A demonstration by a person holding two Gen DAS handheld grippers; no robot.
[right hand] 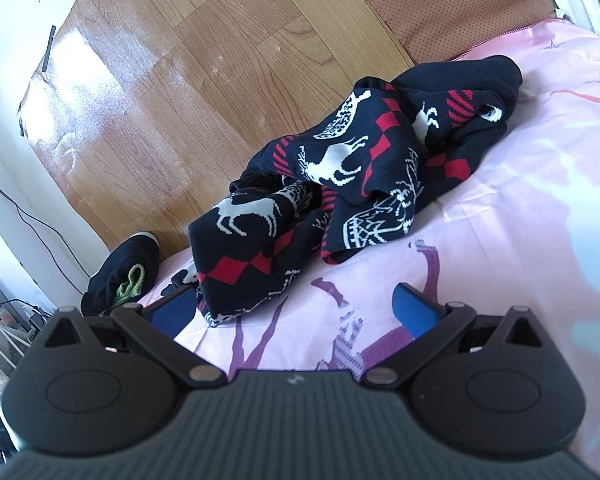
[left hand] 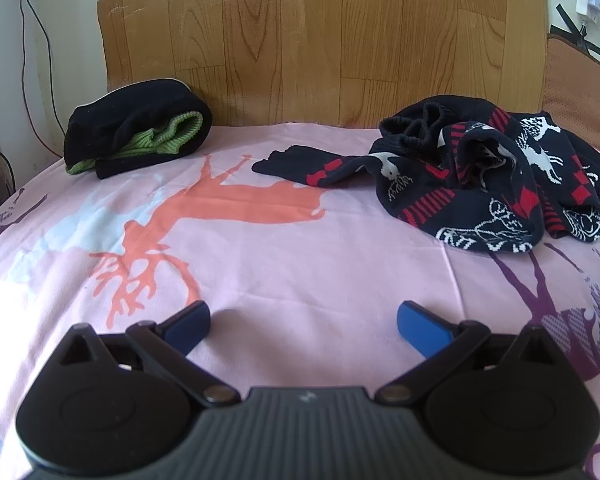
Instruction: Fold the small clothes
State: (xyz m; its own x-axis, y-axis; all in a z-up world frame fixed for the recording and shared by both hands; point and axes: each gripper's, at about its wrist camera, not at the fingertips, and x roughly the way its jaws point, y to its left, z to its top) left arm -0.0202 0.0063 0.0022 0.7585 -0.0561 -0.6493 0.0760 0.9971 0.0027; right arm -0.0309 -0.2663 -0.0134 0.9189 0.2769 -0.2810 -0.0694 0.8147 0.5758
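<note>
A dark sweater [right hand: 352, 168] with white deer and red diamonds is lying in a bunched heap on the pink bed sheet [left hand: 300, 248], near the wooden headboard [left hand: 320, 40]. A folded black and green piece [left hand: 138, 140] is sitting well apart from it. The left gripper [left hand: 303, 322] and right gripper [right hand: 294, 306] are hovering with fingers wide, holding nothing.

A smooth, matt pink printed cloth sheet [left hand: 300, 240] is seen on the bed. The crumpled dark sweater [right hand: 360, 168] at frame centre is a patterned knit. The folded black garment [left hand: 140, 140], upper left, shows a ribbed green knit lining. The headboard [left hand: 320, 40] is glossy wood-grain.
</note>
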